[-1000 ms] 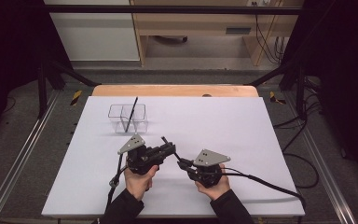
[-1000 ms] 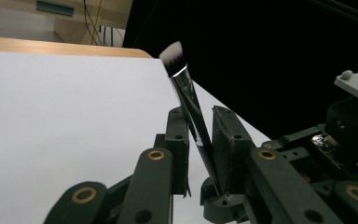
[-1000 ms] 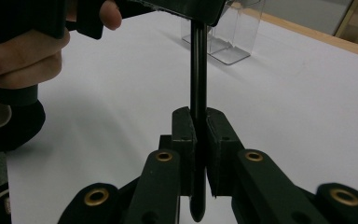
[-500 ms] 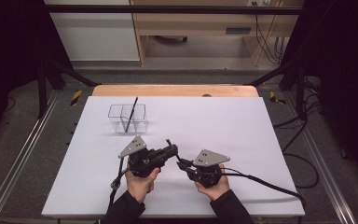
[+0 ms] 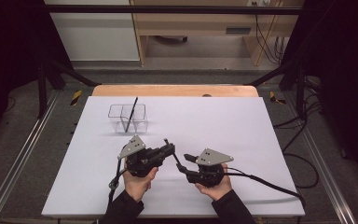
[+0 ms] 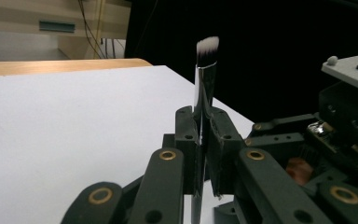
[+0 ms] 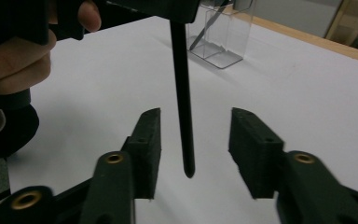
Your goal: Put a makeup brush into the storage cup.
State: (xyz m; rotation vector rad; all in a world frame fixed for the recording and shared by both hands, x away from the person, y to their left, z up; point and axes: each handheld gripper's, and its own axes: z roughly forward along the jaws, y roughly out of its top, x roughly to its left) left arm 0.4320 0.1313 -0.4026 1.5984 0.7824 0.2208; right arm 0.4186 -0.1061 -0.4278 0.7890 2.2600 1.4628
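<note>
1. A white table top (image 5: 242, 135) fills my workspace, with a wooden edge at the far side, a dark room around it, and a clear plastic organizer (image 5: 128, 117) standing on the far left part, one dark stick leaning in it.
2. My left gripper (image 6: 200, 135) is pressed together on a makeup brush (image 6: 206, 65); the pads pinch the shaft just below the shiny ferrule, and the white-tipped bristles stand clear above the jaws.
3. My right gripper (image 7: 193, 140) has just been opening: its jaws stand spread, and the brush's black handle (image 7: 182, 93) hangs between them, touching neither pad.
4. In the high view both grippers (image 5: 168, 151) (image 5: 186, 163) sit near the front middle of the table, tips toward each other, with the brush bridging them above the surface.
5. The brush's long axis runs from my left gripper toward my right one: bristle end up and away from me, rounded handle end (image 7: 188, 171) pointing down at the table, just beyond my right jaws.
6. I judge this to be a hand-over to the left. To do it well, I keep the left pinch firm and steady, draw the right gripper straight back along the handle without brushing it, and only then swing the brush toward the organizer.
</note>
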